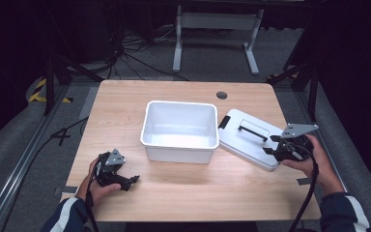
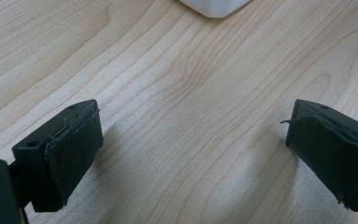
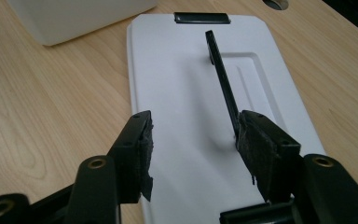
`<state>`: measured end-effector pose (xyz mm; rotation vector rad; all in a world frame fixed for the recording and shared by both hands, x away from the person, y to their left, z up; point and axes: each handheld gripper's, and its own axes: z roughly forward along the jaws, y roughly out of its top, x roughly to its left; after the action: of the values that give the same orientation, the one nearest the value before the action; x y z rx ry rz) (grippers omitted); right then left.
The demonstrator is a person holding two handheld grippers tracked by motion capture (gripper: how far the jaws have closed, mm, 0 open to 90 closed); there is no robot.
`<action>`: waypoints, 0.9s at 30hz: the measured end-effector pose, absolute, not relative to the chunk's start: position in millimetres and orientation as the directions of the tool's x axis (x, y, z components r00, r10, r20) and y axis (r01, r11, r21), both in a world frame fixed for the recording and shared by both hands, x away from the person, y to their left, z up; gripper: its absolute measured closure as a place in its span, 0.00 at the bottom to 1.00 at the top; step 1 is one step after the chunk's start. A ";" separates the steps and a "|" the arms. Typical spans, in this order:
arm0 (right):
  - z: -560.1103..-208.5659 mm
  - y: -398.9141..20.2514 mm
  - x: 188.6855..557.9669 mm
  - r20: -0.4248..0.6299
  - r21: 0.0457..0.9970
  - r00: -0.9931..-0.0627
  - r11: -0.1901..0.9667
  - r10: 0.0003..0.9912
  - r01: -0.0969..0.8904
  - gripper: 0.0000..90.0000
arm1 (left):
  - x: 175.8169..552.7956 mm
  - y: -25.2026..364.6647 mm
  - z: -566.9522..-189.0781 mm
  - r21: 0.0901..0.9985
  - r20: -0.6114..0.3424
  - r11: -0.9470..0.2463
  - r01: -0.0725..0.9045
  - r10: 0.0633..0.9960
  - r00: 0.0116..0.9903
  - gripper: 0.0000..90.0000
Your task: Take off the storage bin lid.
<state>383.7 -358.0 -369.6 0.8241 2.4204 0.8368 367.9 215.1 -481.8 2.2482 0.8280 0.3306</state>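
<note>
My right gripper [image 3: 193, 140] is over the near end of the white lid [image 3: 182, 84]; jaws spread, nothing pinched; the lid's black handle [image 3: 221, 77] runs up beside the inner face of one jaw rather than between the two. The lid lies flat on the table [image 1: 183, 193], its far end just beside the open white bin [image 1: 179, 130]. My left gripper [image 1: 118, 176] rests low over bare wood near the bin's front corner; jaws wide apart, holding nothing.

Risks, as I judge them: closing now would likely catch only air or clip the handle off-centre; a thin bar gripped at one end could twist, tipping the lid; a push from the jaw could slide the lid into the bin and shift it; the left is too far to steady either.
</note>
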 end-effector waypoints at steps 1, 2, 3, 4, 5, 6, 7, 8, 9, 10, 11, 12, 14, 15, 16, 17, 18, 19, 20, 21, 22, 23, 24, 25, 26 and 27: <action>-371.1 -359.4 380.5 -0.218 0.669 -0.719 0.637 0.660 0.382 0.48 | 367.9 215.1 -481.8 0.697 -0.006 -0.544 0.467 0.647 0.762 0.05; -371.1 -359.4 380.5 -0.218 0.669 -0.719 0.637 0.660 0.382 0.48 | 367.9 215.1 -481.8 0.697 -0.006 -0.544 0.467 0.647 0.762 0.05; -374.6 -362.9 373.7 -0.215 0.680 -0.718 0.630 0.662 0.376 0.47 | 367.8 215.1 -481.9 0.697 -0.006 -0.543 0.468 0.648 0.762 0.05; -376.8 -364.4 370.3 -0.211 0.683 -0.714 0.623 0.667 0.381 0.46 | 367.9 215.1 -481.8 0.697 -0.006 -0.544 0.467 0.647 0.762 0.05; -376.8 -364.4 370.3 -0.211 0.683 -0.714 0.623 0.667 0.381 0.46 | 367.9 215.1 -481.9 0.697 -0.006 -0.544 0.467 0.647 0.762 0.05; -381.5 -367.8 364.3 -0.215 0.685 -0.708 0.621 0.672 0.381 0.44 | 367.9 215.1 -481.8 0.697 -0.005 -0.544 0.467 0.647 0.762 0.05; -383.4 -369.2 362.2 -0.216 0.688 -0.706 0.618 0.675 0.380 0.43 | 367.9 215.1 -481.8 0.697 -0.006 -0.544 0.467 0.647 0.762 0.05; -383.4 -369.2 362.2 -0.216 0.688 -0.706 0.618 0.675 0.380 0.43 | 367.9 215.1 -481.8 0.697 -0.006 -0.544 0.467 0.647 0.762 0.05; -390.1 -373.1 356.0 -0.210 0.697 -0.695 0.604 0.687 0.386 0.39 | 367.9 215.1 -481.8 0.697 -0.006 -0.544 0.467 0.647 0.762 0.05; -390.1 -373.1 356.0 -0.210 0.697 -0.695 0.604 0.687 0.386 0.39 | 367.9 215.1 -481.8 0.697 -0.006 -0.544 0.467 0.647 0.762 0.05; -392.6 -374.3 353.9 -0.213 0.697 -0.692 0.603 0.690 0.387 0.37 | 367.9 215.1 -481.8 0.697 -0.006 -0.544 0.467 0.647 0.762 0.05; -397.1 -376.5 350.4 -0.210 0.702 -0.684 0.594 0.699 0.393 0.35 | 367.9 215.1 -481.8 0.697 -0.006 -0.544 0.467 0.647 0.762 0.05; -406.5 -381.2 344.1 -0.198 0.710 -0.658 0.568 0.727 0.415 0.28 | 368.0 215.1 -481.9 0.697 -0.006 -0.544 0.467 0.646 0.763 0.05; -411.9 -385.0 340.8 -0.185 0.722 -0.647 0.549 0.740 0.421 0.28 | 368.0 215.1 -481.8 0.697 -0.006 -0.545 0.467 0.647 0.763 0.05; -411.9 -385.0 340.8 -0.185 0.722 -0.647 0.549 0.740 0.421 0.28 | 368.0 215.1 -481.8 0.697 -0.006 -0.545 0.467 0.647 0.763 0.05; -418.3 -389.5 336.3 -0.162 0.734 -0.636 0.523 0.754 0.432 0.28 | 367.9 215.1 -481.9 0.697 -0.006 -0.544 0.467 0.647 0.762 0.05; -420.7 -391.3 335.1 -0.156 0.739 -0.635 0.516 0.756 0.433 0.28 | 368.0 215.1 -481.8 0.697 -0.006 -0.545 0.467 0.647 0.763 0.05; -424.5 -393.8 332.7 -0.155 0.740 -0.628 0.511 0.763 0.438 0.27 | 368.0 215.1 -481.9 0.697 -0.006 -0.544 0.467 0.646 0.763 0.05; -426.8 -395.5 331.2 -0.153 0.743 -0.622 0.504 0.768 0.440 0.26 | 367.8 214.7 -482.0 0.697 -0.011 -0.540 0.472 0.650 0.760 0.05; -429.6 -398.1 328.9 -0.135 0.752 -0.618 0.487 0.774 0.445 0.26 | 367.9 214.4 -482.2 0.698 -0.016 -0.537 0.474 0.650 0.760 0.04; -432.6 -400.9 327.0 -0.110 0.758 -0.620 0.469 0.777 0.454 0.26 | 368.0 214.3 -482.3 0.698 -0.017 -0.536 0.475 0.650 0.760 0.04; -436.5 -403.0 325.7 -0.099 0.763 -0.614 0.456 0.783 0.459 0.26 | 368.2 214.2 -482.3 0.698 -0.018 -0.536 0.475 0.650 0.760 0.04; -439.2 -404.5 324.8 -0.096 0.760 -0.610 0.453 0.787 0.465 0.26 | 368.2 214.1 -482.3 0.697 -0.019 -0.536 0.476 0.650 0.760 0.04; -443.8 -406.3 323.5 -0.088 0.755 -0.600 0.446 0.795 0.481 0.26 | 368.2 214.0 -482.3 0.697 -0.019 -0.536 0.476 0.650 0.760 0.04; -443.8 -406.3 323.5 -0.088 0.755 -0.600 0.446 0.795 0.481 0.26 | 368.2 214.0 -482.3 0.697 -0.019 -0.536 0.476 0.650 0.760 0.04; -448.4 -407.4 322.4 -0.082 0.746 -0.596 0.446 0.799 0.495 0.26 | 368.2 214.1 -482.0 0.694 -0.017 -0.539 0.476 0.650 0.760 0.04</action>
<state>322.4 -407.4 -448.4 1.0896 2.2764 0.9694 368.2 214.1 -482.0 2.2459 0.8376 0.3159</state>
